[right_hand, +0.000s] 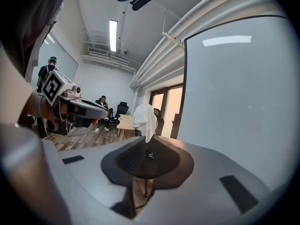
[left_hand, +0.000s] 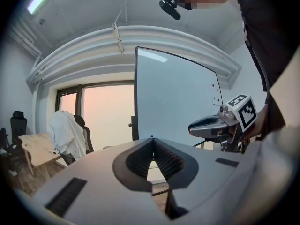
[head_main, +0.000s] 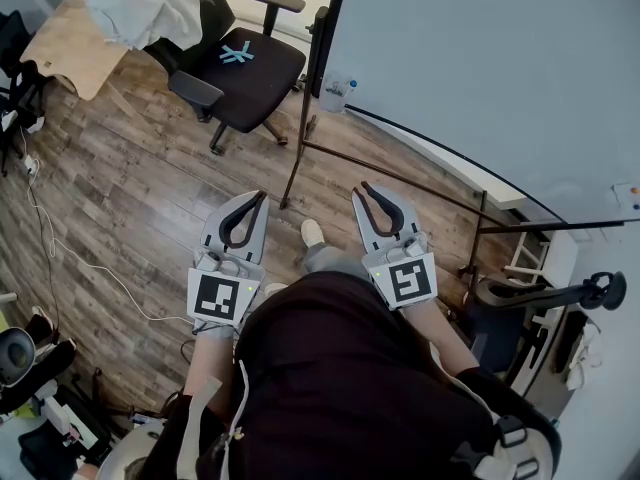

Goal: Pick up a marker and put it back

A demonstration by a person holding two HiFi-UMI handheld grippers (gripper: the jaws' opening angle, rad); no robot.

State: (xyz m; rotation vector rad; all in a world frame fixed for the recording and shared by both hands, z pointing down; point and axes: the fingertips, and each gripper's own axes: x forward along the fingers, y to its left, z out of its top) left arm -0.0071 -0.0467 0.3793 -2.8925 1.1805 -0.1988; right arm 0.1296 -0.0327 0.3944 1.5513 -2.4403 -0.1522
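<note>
Left gripper (head_main: 261,196): jaws pressed together, nothing between. Right gripper (head_main: 363,188): jaws pinching a dark marker (right_hand: 148,157). Whiteboard (head_main: 480,68) ahead.

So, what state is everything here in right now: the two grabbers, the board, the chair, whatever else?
Left gripper: shut, nothing in it.
Right gripper: shut on a dark thing with a blue mark, possibly the marker.
Whiteboard: upright, no writing visible.
Chair: unoccupied.
White cloth: hanging draped.
Ceiling light: on.
</note>
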